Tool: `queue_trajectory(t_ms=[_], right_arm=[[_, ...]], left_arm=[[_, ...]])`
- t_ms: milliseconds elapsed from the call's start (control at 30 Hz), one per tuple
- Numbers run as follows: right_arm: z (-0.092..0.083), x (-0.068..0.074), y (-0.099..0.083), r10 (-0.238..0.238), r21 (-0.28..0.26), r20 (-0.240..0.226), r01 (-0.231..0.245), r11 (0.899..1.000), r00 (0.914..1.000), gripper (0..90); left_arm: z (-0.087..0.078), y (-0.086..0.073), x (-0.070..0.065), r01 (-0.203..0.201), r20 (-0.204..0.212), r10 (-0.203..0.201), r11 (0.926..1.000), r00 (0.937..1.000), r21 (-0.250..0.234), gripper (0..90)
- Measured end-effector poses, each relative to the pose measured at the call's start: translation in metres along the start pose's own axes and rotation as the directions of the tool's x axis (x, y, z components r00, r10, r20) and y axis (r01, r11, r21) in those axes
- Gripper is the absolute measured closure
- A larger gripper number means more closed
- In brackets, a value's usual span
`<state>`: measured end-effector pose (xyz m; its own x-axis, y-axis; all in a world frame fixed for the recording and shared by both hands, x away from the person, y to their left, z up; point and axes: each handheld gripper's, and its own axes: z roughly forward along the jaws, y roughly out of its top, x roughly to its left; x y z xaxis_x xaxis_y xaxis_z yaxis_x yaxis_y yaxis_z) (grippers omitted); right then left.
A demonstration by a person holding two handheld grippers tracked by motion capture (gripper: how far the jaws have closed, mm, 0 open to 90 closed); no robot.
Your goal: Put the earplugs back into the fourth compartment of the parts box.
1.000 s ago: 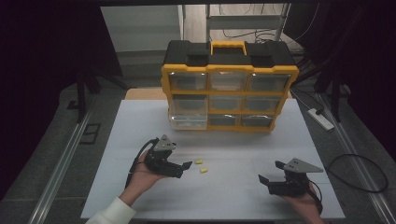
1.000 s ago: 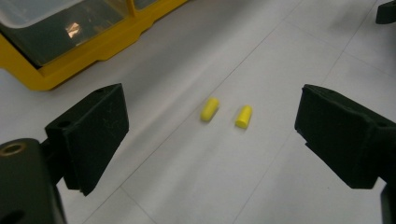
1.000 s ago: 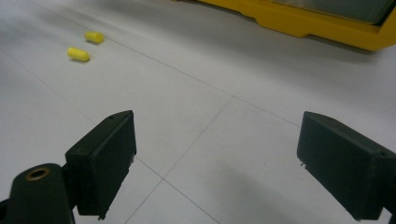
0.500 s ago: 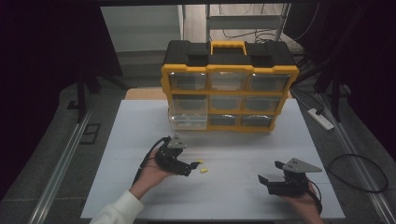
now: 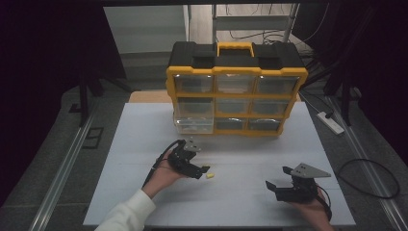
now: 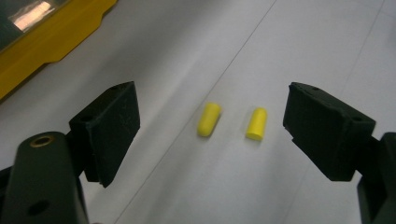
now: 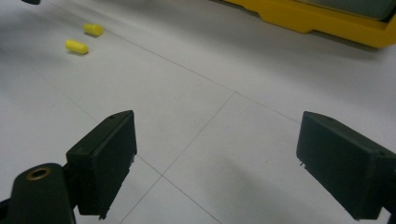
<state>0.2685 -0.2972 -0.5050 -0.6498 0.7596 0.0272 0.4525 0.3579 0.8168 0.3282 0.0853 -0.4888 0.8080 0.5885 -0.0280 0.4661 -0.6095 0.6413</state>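
Left gripper view: two yellow plugs (image 6: 209,119) (image 6: 256,123) between the jaws, long axes along them
Left gripper (image 5: 201,171): nearer; closing, nothing gripped
Right gripper (image 5: 278,185): wide, empty

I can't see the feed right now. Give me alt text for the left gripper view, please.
Two small yellow foam earplugs lie side by side on the white table, between the open black jaws of the left hand-held gripper, which touch neither and have just been closing. A yellow corner of the drawer organizer shows at upper left.
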Motion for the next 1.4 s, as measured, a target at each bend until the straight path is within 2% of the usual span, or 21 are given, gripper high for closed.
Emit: queue_trajectory(t_ms=[67, 267, 467, 600, 667, 800, 967, 1000, 1167, 1300, 1400], right_arm=[[0.0, 0.0, 0.0, -0.001, 0.001, 0.0, 0.001, 1.0, 1.0, 13.0], [0.0, 0.0, 0.0, -0.004, 0.004, 0.001, 0.004, 1.0, 1.0, 13.0], [0.0, 0.0, 0.0, -0.006, 0.003, -0.002, 0.006, 1.0, 1.0, 13.0], [0.001, 0.0, 0.0, -0.008, 0.007, -0.002, 0.008, 1.0, 1.0, 13.1], [0.001, 0.0, 0.0, -0.009, 0.009, -0.003, 0.009, 1.0, 1.0, 13.1], [0.001, 0.001, 0.0, -0.011, 0.012, -0.004, 0.012, 1.0, 0.9999, 13.1], [0.001, 0.001, 0.0, -0.012, 0.014, -0.004, 0.012, 1.0, 0.9999, 13.1], [0.002, 0.001, 0.0, -0.012, 0.014, -0.004, 0.012, 1.0, 0.9999, 13.1], [0.002, 0.001, 0.0, -0.015, 0.017, -0.003, 0.015, 1.0, 0.9999, 13.2], [0.002, 0.001, 0.0, -0.018, 0.019, -0.002, 0.018, 1.0, 0.9998, 13.2], [0.002, 0.001, 0.0, -0.019, 0.019, -0.001, 0.019, 1.0, 0.9998, 13.3]], left_arm=[[0.003, 0.001, 0.002, 0.003, 0.007, -0.003, 1.0, 1.0, 0.002, 18.8], [0.015, 0.003, 0.005, -0.023, 0.026, 0.022, 0.9992, 0.9994, 0.031, 20.0], [0.024, 0.003, 0.005, -0.042, 0.022, 0.04, 0.9965, 0.9989, 0.072, 22.8], [0.027, 0.003, 0.005, -0.05, 0.02, 0.048, 0.9954, 0.9986, 0.082, 26.2], [0.031, 0.004, 0.005, -0.071, 0.01, 0.07, 0.9921, 0.9975, 0.104, 27.8], [0.035, 0.004, 0.004, -0.085, 0.02, 0.083, 0.9889, 0.9964, 0.123, 34.5], [0.04, 0.003, 0.004, -0.094, 0.038, 0.089, 0.9854, 0.9953, 0.142, 48.3], [0.04, 0.003, 0.004, -0.105, 0.044, 0.099, 0.9824, 0.9941, 0.155, 50.4], [0.04, 0.003, 0.003, -0.1, 0.089, 0.088, 0.9832, 0.9922, 0.152, 65.4], [0.04, 0.003, 0.003, -0.109, 0.099, 0.094, 0.9819, 0.9906, 0.155, 77.9], [0.039, 0.003, 0.003, -0.114, 0.096, 0.1, 0.9814, 0.9903, 0.155, 78.6]])
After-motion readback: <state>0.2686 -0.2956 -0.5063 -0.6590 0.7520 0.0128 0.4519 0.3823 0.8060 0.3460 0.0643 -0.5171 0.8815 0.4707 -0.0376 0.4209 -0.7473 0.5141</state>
